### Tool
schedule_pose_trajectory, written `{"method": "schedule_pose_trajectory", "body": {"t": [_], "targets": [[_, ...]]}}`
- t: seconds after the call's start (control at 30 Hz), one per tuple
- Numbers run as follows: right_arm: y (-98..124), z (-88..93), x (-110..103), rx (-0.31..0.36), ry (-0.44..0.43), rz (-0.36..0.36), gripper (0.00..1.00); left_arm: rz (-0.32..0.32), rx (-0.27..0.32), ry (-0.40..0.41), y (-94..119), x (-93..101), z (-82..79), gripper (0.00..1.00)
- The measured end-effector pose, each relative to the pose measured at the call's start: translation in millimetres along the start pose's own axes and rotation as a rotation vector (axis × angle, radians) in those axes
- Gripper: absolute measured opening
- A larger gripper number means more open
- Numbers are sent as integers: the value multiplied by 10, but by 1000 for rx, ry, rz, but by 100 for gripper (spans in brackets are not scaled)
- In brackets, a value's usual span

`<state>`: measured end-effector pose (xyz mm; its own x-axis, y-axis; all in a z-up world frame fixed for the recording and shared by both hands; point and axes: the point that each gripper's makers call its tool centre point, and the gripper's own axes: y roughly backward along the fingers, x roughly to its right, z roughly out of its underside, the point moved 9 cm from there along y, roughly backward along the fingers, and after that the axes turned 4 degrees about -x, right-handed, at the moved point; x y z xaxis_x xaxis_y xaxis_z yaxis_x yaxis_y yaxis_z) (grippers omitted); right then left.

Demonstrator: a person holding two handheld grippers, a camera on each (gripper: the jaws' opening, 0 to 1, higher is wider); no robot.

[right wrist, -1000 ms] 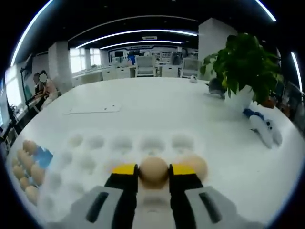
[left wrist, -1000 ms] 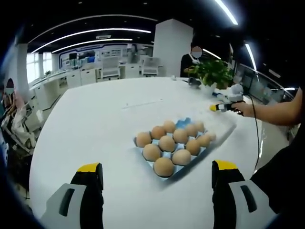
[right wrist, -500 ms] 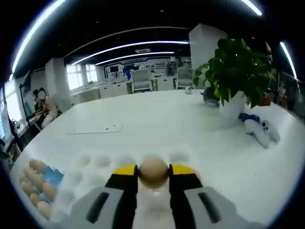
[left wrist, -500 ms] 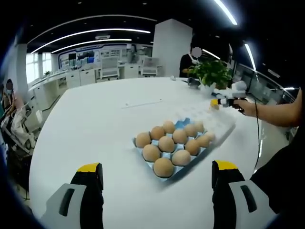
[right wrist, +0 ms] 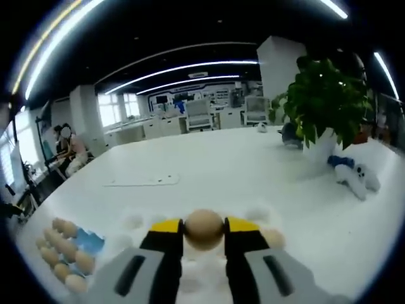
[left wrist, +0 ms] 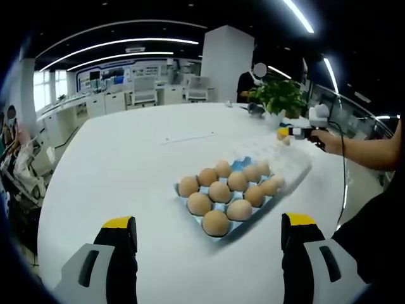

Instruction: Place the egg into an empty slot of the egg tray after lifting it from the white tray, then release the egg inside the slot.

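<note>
Your right gripper (right wrist: pixel 203 229) is clenched on the egg (right wrist: pixel 203 228), which sits low in the centre of the right gripper view, lifted clear above the white tray (right wrist: pixel 130 223). The egg tray (right wrist: pixel 89 241) lies at the lower left of that view, well apart from the egg, so the coming move runs leftward and down; I judge the blue gap among its eggs to be the empty slot. In the left gripper view the egg tray (left wrist: pixel 247 164) sits mid-frame with that blue slot at its upper edge, while the right gripper (left wrist: pixel 290 132) hangs at the upper right over the white tray (left wrist: pixel 288 166). Your left gripper (left wrist: pixel 209 244) stands spread wide, grasping nothing, and is nearer the egg tray.
</note>
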<state>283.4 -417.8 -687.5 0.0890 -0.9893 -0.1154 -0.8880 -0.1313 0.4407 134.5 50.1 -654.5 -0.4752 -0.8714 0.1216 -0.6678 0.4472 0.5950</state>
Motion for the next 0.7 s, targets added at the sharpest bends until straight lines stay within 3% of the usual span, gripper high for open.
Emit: {"method": "schedule_pose_trajectory", "body": {"t": [0.37,0.7], "targets": [[9,-102,-353,34,10,-115,24,3,0,0,-4,4,8,95],[-74,-86,-749,24,27,-227,24,2,0,2,6,-2,25,95]]}}
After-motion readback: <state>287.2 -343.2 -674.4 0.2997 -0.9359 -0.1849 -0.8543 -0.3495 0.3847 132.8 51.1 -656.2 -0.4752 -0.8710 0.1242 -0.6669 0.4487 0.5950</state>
